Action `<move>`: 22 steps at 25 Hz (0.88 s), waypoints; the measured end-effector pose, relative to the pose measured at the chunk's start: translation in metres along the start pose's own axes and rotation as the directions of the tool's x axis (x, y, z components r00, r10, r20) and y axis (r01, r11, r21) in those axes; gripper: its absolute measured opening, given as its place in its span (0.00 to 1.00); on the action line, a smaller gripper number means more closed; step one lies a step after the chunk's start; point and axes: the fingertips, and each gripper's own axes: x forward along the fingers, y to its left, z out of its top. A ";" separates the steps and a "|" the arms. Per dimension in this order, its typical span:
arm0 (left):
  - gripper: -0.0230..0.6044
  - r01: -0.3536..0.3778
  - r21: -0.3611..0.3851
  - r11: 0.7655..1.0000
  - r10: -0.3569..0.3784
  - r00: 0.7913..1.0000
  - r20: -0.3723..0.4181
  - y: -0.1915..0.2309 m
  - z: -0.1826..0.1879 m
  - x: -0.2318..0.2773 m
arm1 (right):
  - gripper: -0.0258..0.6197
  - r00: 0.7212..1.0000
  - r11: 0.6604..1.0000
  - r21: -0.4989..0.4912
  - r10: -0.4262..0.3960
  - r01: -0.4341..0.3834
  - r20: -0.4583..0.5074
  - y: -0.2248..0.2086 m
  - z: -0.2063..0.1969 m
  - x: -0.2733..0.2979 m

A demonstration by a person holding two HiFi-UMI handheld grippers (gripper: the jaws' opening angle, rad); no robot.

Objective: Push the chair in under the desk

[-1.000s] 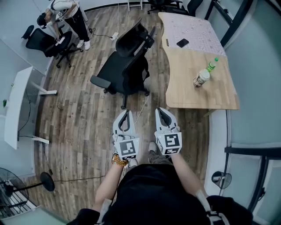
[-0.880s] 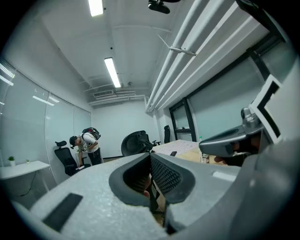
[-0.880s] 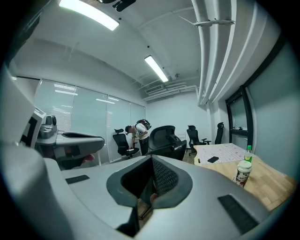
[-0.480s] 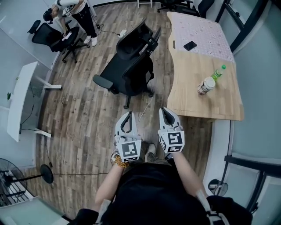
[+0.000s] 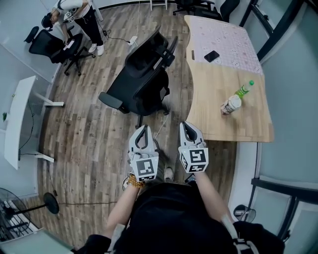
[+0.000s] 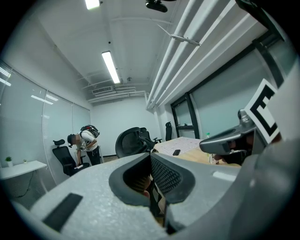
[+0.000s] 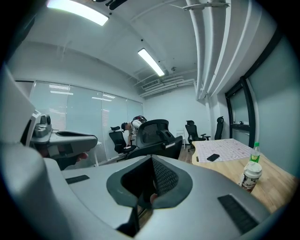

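A black office chair (image 5: 141, 77) stands on the wood floor, left of the wooden desk (image 5: 226, 114) and clear of it, its back (image 7: 157, 131) towards the desk. The same chair (image 6: 133, 141) shows ahead in the left gripper view. My left gripper (image 5: 141, 133) and right gripper (image 5: 186, 128) are held side by side, just short of the chair's base. Both are shut with nothing between the jaws, and neither touches the chair.
On the desk stand a green bottle (image 5: 243, 90) and a cup (image 5: 229, 104), with a black phone (image 5: 211, 56) on a patterned mat. A person (image 5: 74, 15) bends over a second black chair (image 5: 52, 47) at the far left. A white table (image 5: 17, 119) lies left, a fan (image 5: 15, 213) at lower left.
The view has shifted a little relative to the room, the chair now slightly nearer the grippers. Both grippers keep the same pose, shut.
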 end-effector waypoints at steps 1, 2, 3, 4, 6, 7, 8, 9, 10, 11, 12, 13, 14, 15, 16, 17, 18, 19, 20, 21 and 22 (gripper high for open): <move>0.04 0.002 -0.002 1.000 -0.002 1.000 0.003 0.002 0.001 0.008 | 0.04 1.000 1.000 -0.003 -0.004 0.004 -0.001 -0.004 0.002 0.006; 0.04 0.005 -0.003 1.000 -0.004 1.000 0.007 0.005 0.002 0.015 | 0.04 1.000 1.000 -0.005 -0.008 0.008 -0.001 -0.007 0.004 0.013; 0.04 0.007 -0.003 1.000 -0.007 1.000 0.011 0.008 0.003 0.023 | 0.04 1.000 1.000 -0.007 -0.013 0.013 -0.002 -0.011 0.006 0.020; 0.04 0.009 -0.002 1.000 -0.009 1.000 0.012 0.012 0.003 0.030 | 0.04 1.000 1.000 -0.006 -0.018 0.018 -0.003 -0.014 0.007 0.028; 0.04 0.013 -0.001 1.000 -0.013 1.000 0.009 0.022 0.002 0.046 | 0.04 1.000 1.000 -0.002 -0.027 0.027 -0.008 -0.019 0.011 0.046; 0.04 0.014 -0.001 1.000 -0.014 1.000 0.007 0.028 0.002 0.053 | 0.04 1.000 1.000 0.000 -0.028 0.028 -0.012 -0.020 0.012 0.054; 0.04 0.016 -0.003 1.000 -0.015 1.000 0.009 0.033 0.003 0.060 | 0.04 0.999 1.000 0.000 -0.029 0.029 -0.015 -0.021 0.014 0.062; 0.04 0.019 -0.007 1.000 -0.019 1.000 0.016 0.038 0.006 0.067 | 0.04 0.999 1.000 -0.001 -0.031 0.031 -0.016 -0.022 0.017 0.070; 0.04 0.025 -0.011 1.000 -0.025 0.999 0.028 0.043 0.009 0.075 | 0.04 0.999 0.999 -0.004 -0.033 0.033 -0.017 -0.024 0.020 0.079; 0.04 0.032 -0.012 0.999 -0.032 0.999 0.041 0.048 0.012 0.082 | 0.04 0.999 0.999 -0.006 -0.036 0.036 -0.017 -0.026 0.022 0.088; 0.04 0.039 -0.011 0.999 -0.038 0.998 0.051 0.052 0.014 0.090 | 0.04 0.999 0.999 -0.008 -0.040 0.039 -0.018 -0.028 0.025 0.098; 0.04 0.045 -0.010 0.999 -0.044 0.997 0.056 0.057 0.015 0.097 | 0.04 0.999 0.999 -0.010 -0.044 0.043 -0.020 -0.029 0.027 0.107; 0.04 0.050 -0.009 0.999 -0.049 0.997 0.058 0.062 0.015 0.105 | 0.04 0.999 0.999 -0.015 -0.047 0.047 -0.024 -0.031 0.029 0.115; 0.04 0.055 -0.009 0.998 -0.054 0.997 0.058 0.067 0.015 0.113 | 0.04 0.998 0.999 -0.022 -0.049 0.049 -0.029 -0.033 0.031 0.123; 0.04 0.061 -0.012 0.998 -0.060 0.996 0.058 0.072 0.015 0.121 | 0.04 0.998 0.998 -0.032 -0.050 0.049 -0.035 -0.035 0.033 0.131; 0.05 0.069 -0.014 0.998 -0.068 0.996 0.060 0.077 0.014 0.129 | 0.04 0.998 0.998 -0.044 -0.051 0.049 -0.040 -0.037 0.035 0.139; 0.06 0.077 -0.011 0.997 -0.077 0.995 0.061 0.080 0.014 0.137 | 0.04 0.998 0.997 -0.058 -0.051 0.049 -0.045 -0.040 0.037 0.146; 0.07 0.086 -0.003 0.996 -0.086 0.994 0.065 0.083 0.014 0.145 | 0.04 0.997 0.996 -0.073 -0.053 0.049 -0.050 -0.043 0.039 0.153; 0.07 0.095 0.008 0.995 -0.095 0.993 0.073 0.085 0.014 0.153 | 0.04 0.997 0.995 -0.090 -0.056 0.051 -0.056 -0.048 0.040 0.159; 0.08 0.103 0.014 0.995 -0.104 0.991 0.079 0.088 0.015 0.160 | 0.04 0.996 0.993 -0.107 -0.059 0.052 -0.062 -0.053 0.041 0.165; 0.09 0.113 0.014 0.994 -0.113 0.990 0.079 0.090 0.014 0.166 | 0.04 0.996 0.991 -0.123 -0.064 0.055 -0.070 -0.057 0.041 0.171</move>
